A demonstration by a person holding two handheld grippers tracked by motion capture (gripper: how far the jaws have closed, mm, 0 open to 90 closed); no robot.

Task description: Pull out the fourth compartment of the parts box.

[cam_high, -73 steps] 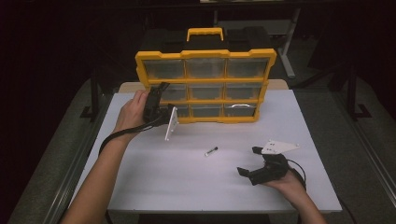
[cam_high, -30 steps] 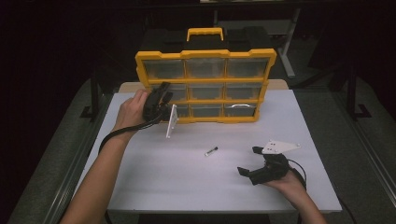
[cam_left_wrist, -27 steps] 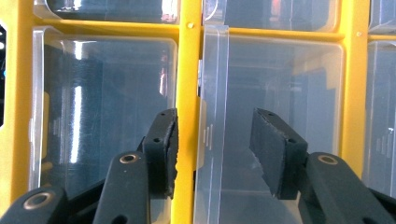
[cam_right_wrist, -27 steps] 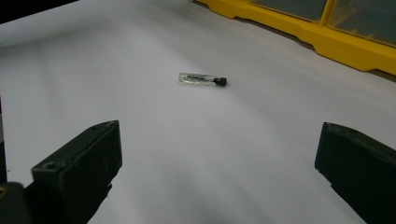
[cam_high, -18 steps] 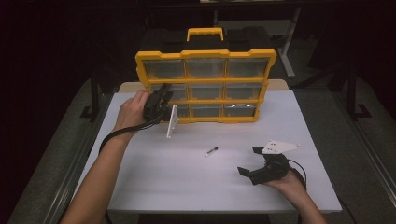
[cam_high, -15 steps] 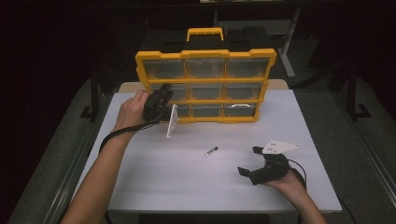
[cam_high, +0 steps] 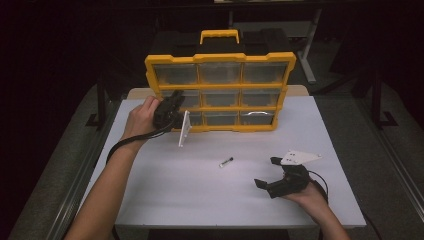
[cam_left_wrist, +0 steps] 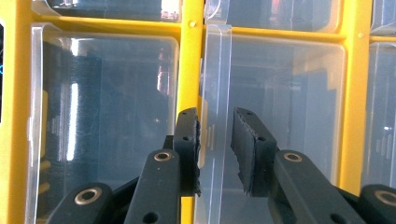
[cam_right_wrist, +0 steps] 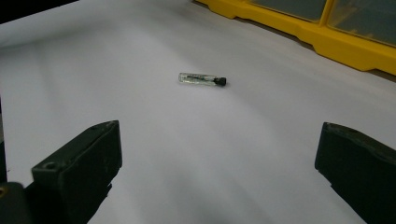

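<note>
Left gripper [cam_left_wrist: 215, 140] jaws narrowed around clear drawer tab [cam_left_wrist: 215, 93] of yellow organizer [cam_high: 220, 92], gap remaining one side. Right gripper [cam_right_wrist: 219, 177] wide open, empty; vial [cam_right_wrist: 201, 79] lying ahead on table [cam_high: 165, 195]. Risk: thin tab slipping, organizer tipping under pull.

Light: the white table [cam_high: 200, 200] is lit evenly from above, the surroundings are left nearly black | Shadows: soft and faint ones are cast | Glare: bright streaks are seen on the clear drawer fronts [cam_left_wrist: 107, 93] in the left gripper view | Focus: the near jaws are slightly blurred — the small vial [cam_right_wrist: 202, 79] is rendered sharp.
</note>
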